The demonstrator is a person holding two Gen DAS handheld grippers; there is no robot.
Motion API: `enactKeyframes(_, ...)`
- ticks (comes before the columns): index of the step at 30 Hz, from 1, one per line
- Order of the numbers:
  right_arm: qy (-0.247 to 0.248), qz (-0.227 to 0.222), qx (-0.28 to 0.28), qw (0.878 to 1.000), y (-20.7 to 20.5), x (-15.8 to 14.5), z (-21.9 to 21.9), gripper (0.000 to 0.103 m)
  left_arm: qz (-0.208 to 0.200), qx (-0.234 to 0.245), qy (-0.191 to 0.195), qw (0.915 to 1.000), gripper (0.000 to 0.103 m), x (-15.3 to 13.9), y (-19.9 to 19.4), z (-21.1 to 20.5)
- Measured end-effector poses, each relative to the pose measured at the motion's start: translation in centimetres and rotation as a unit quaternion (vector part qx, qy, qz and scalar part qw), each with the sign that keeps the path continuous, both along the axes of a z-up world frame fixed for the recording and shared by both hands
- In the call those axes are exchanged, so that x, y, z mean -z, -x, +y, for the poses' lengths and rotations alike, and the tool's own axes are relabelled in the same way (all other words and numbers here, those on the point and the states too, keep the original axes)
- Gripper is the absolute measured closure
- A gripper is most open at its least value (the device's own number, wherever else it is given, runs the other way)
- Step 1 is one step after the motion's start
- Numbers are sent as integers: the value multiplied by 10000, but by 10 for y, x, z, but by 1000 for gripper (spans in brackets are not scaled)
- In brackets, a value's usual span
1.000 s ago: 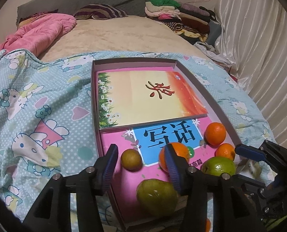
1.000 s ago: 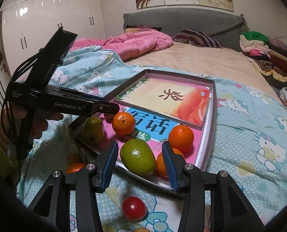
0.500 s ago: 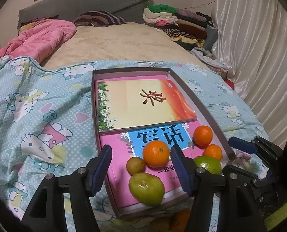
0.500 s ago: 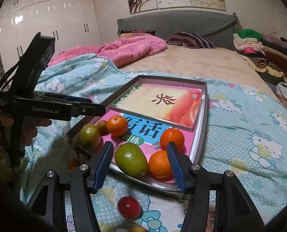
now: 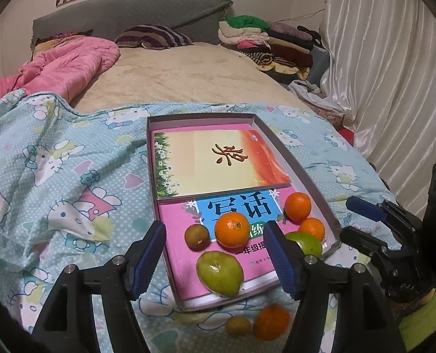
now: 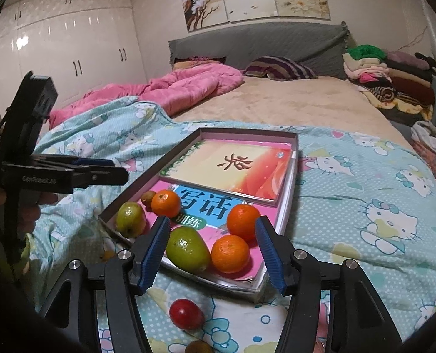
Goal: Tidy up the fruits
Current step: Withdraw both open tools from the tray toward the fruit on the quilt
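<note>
Bed [image 5: 188, 82]: tray [image 5: 320, 194] holds three oranges [image 5: 232, 230], two pears [image 5: 219, 273].

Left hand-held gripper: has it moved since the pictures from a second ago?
Yes. The left hand-held gripper has drawn back from the tray, whose near edge now shows in the left wrist view. Its jaws have just been opening and grip nothing.

I see orange mandarins [image 6: 230, 253] w/ green pears [image 6: 187, 249] on a pink book [image 5: 188, 261]; blanket [image 5: 56, 182] is teal, white-dotted (cartoon cats); a red fruit [image 6: 186, 313]; blue gripper pads [image 6: 156, 253].
</note>
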State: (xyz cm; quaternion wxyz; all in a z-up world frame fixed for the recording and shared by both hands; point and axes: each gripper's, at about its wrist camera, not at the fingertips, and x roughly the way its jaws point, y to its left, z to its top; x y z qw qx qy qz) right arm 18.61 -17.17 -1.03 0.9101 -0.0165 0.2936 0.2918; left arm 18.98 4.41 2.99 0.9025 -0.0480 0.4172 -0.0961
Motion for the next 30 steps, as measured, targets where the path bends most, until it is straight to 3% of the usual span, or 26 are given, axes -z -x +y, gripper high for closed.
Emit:
enactKeyframes(10, -20, -112, -10, 9999, 10, -6, 0, 40, -69, 36, 209, 9998, 27, -8, 24, -3)
enactKeyframes(30, 69, -290, -37, 9995, 27, -15, 0, 38, -152, -120, -6, 9998, 24, -1, 52, -2)
